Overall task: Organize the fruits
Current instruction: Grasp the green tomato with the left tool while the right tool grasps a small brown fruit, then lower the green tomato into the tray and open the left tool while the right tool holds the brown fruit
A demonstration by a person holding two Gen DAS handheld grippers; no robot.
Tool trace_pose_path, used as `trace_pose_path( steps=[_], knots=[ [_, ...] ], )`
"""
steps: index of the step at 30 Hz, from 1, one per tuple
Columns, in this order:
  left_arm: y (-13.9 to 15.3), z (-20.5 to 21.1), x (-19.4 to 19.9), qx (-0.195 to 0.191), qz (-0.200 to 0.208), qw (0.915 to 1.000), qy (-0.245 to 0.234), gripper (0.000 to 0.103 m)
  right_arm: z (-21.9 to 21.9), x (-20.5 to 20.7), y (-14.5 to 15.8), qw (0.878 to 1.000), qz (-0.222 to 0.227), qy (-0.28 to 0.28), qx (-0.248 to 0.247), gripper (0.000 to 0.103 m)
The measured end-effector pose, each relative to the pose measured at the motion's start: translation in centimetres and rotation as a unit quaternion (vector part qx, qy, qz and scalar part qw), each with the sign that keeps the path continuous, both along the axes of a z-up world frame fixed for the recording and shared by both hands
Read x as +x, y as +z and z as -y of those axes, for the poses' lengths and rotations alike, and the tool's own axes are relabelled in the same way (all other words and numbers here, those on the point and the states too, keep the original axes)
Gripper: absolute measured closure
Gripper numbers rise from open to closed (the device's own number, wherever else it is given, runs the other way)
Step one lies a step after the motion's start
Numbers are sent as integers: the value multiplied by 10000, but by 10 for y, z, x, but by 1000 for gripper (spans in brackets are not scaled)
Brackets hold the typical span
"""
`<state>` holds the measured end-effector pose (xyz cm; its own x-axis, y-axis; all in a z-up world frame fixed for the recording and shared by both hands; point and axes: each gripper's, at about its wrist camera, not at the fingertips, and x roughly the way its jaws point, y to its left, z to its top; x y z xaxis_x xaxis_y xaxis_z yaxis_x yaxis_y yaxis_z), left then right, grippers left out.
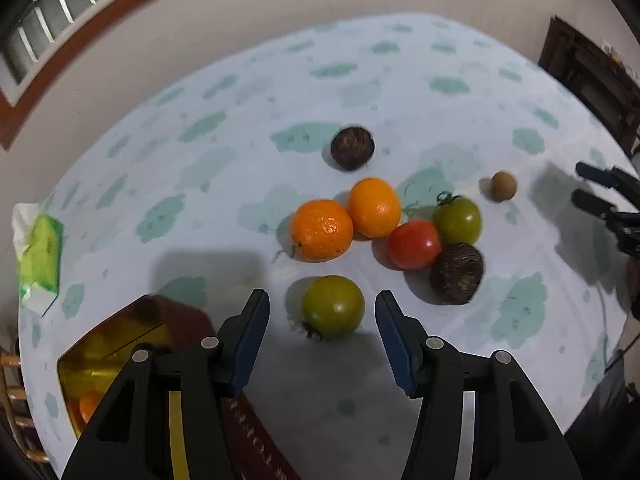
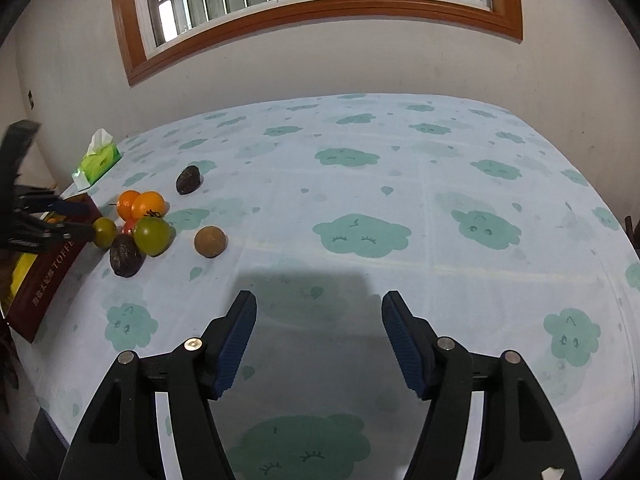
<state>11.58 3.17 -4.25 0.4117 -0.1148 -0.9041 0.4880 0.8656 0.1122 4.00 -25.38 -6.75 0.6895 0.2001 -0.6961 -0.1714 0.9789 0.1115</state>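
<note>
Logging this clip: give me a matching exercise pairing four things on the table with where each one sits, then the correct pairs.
Things:
1. green tomato
2. tissue pack
3. small brown round fruit
4. right gripper

Places:
A. at the table's edge, by the wall
B. over bare tablecloth, no fruit between its fingers
C. between the open fingers of the left gripper
D. alone, apart from the cluster, towards the right gripper

Pairs: 1-C, 2-A, 3-D, 4-B

Bare tablecloth [image 2: 440, 208] is seen right of the brown round fruit [image 2: 210, 241]. Left-side access is crowded by clustered fruit and the toffee box [image 2: 48, 276].
</note>
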Motion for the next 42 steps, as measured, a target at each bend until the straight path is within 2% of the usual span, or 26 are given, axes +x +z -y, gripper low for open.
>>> trace_pose_path(
  steps=[2,3,6,9,11,15,19,23,27,29,31,34,37,42],
  knots=[
    [-15,3,7,259,-278,9992,85,57,-1,1,-1,10000,-25,34,6,39],
    [-13,2,7,72,-308,9994,107,69,-1,2,-1,10000,-42,26,7,39],
    [-4,9,-3,308,-58,9985,440,70,-1,3,-2,10000,-94,11,15,39],
    [14,15,-28,-4,72,9982,601,69,-3,3,-3,9999,-114,45,-11,39],
    [23,20,-47,-165,186,9977,631,69,-8,3,0,9995,-91,279,106,39],
    [34,26,-81,-580,159,9953,765,69,-31,14,5,9961,-140,844,221,41],
    [42,31,-104,-689,173,9941,824,69,-55,35,-1,9922,-298,1194,208,53],
    [47,32,-117,-716,177,9939,823,69,-73,51,-2,9902,-293,1363,-10,53],
    [49,28,-122,-784,185,9925,917,69,-86,66,-9,9879,-499,1458,-176,53],
    [51,25,-124,-840,202,9914,986,69,-90,69,-10,9867,-497,1525,-260,60],
    [52,22,-126,-825,273,9904,1078,69,-93,71,-11,9868,-455,1483,-473,78],
    [55,14,-129,-827,418,9877,1260,69,-90,70,-11,9880,-468,1418,-394,79],
    [61,4,-134,-779,624,9845,1439,69,-79,65,-10,9923,-507,1112,-186,79],
    [66,-21,-140,-522,968,9787,1731,69,-43,57,-11,9981,-541,229,173,79]
  ],
)
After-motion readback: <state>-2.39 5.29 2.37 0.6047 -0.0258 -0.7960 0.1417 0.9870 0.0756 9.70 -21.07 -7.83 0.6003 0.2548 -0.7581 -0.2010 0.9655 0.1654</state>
